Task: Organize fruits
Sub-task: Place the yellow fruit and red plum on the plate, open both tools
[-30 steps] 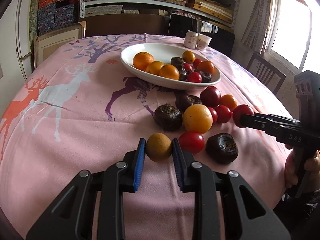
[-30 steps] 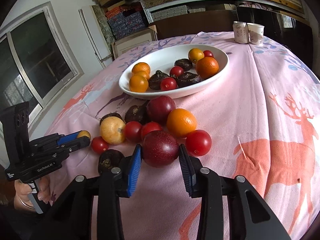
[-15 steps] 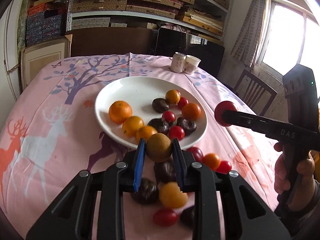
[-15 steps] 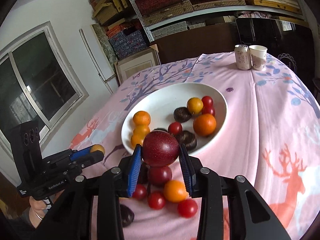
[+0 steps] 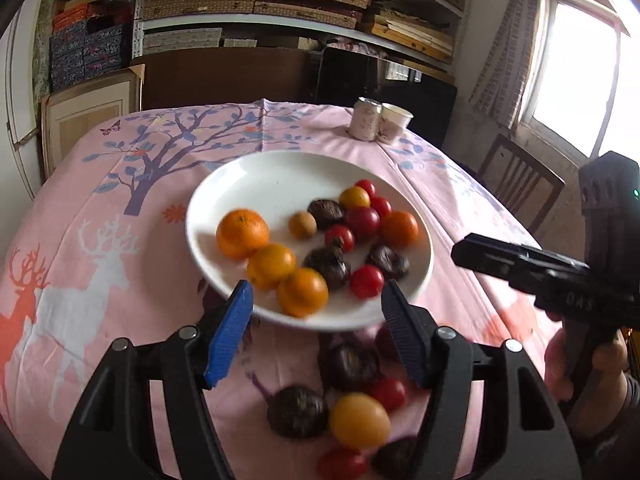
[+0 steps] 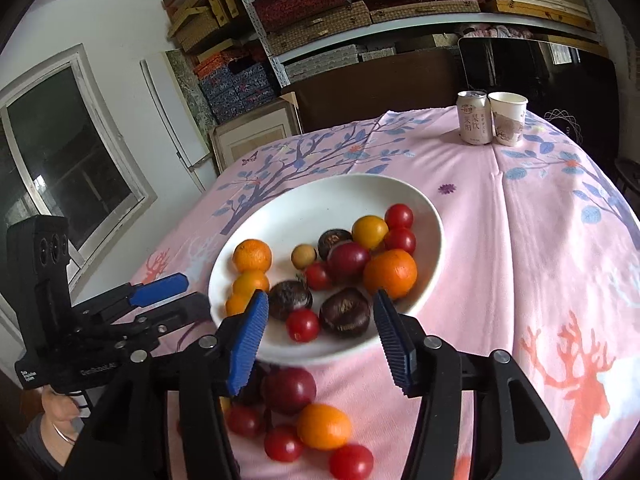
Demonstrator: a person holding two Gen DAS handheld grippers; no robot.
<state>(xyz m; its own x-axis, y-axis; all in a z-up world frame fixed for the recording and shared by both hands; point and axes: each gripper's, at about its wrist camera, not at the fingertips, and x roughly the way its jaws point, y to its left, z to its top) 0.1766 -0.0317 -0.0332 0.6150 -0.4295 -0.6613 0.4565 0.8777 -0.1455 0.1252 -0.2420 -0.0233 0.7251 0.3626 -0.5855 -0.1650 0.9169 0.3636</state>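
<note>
A home dining room: patterned tablecloth [image 6: 540, 240], wooden chair [image 5: 516, 184], shelves of boxes [image 6: 360, 8], curtained window [image 5: 576, 64].

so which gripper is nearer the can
Right. The can stands beyond the plate, far right; right gripper at its near rim, left gripper off its left rim. Both opening, empty.

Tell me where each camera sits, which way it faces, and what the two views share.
Left wrist: rides the left gripper, looking forward and down over the white plate; the right gripper and a hand show at right.
Right wrist: rides the right gripper, facing the same plate; the left gripper shows at left.
Shared: plate, loose fruit, can, cup; both jaws opening, empty.
</note>
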